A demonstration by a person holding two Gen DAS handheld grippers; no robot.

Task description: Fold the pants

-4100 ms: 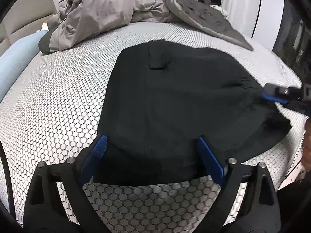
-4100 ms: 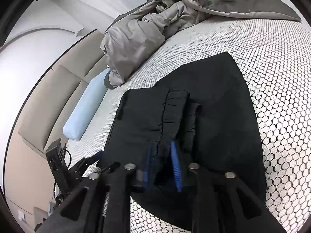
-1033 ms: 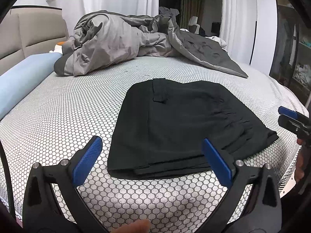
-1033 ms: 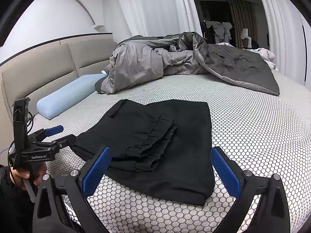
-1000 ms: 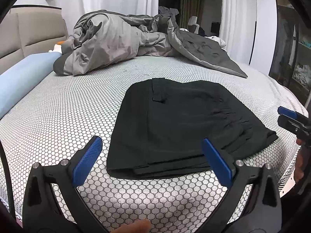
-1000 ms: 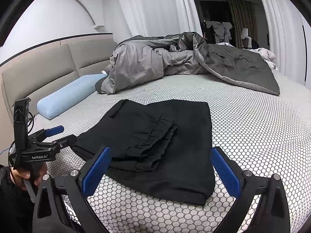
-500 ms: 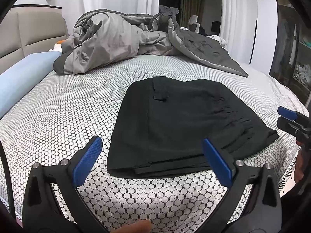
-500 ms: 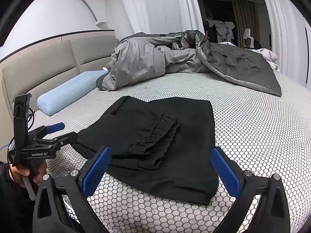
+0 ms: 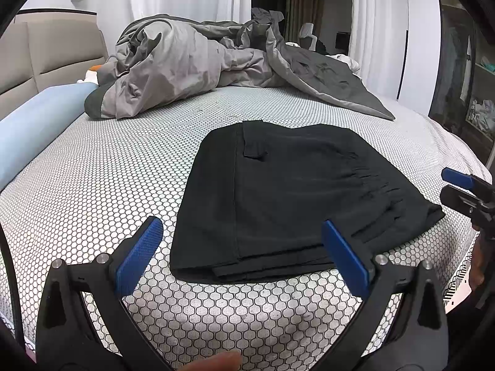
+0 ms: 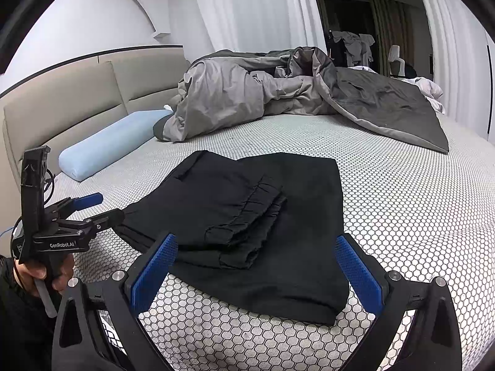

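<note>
left wrist: black pants (image 9: 297,198) folded flat, layered edges stacked.

Matt black cloth pants (image 9: 297,198) lie on a honeycomb-textured bed cover (image 9: 102,182), perhaps knitted fabric.

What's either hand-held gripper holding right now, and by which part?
Nothing. The left hand-held gripper and the right hand-held gripper are both open and clear of the cloth. The folded black pants lie free on the bed.
</note>
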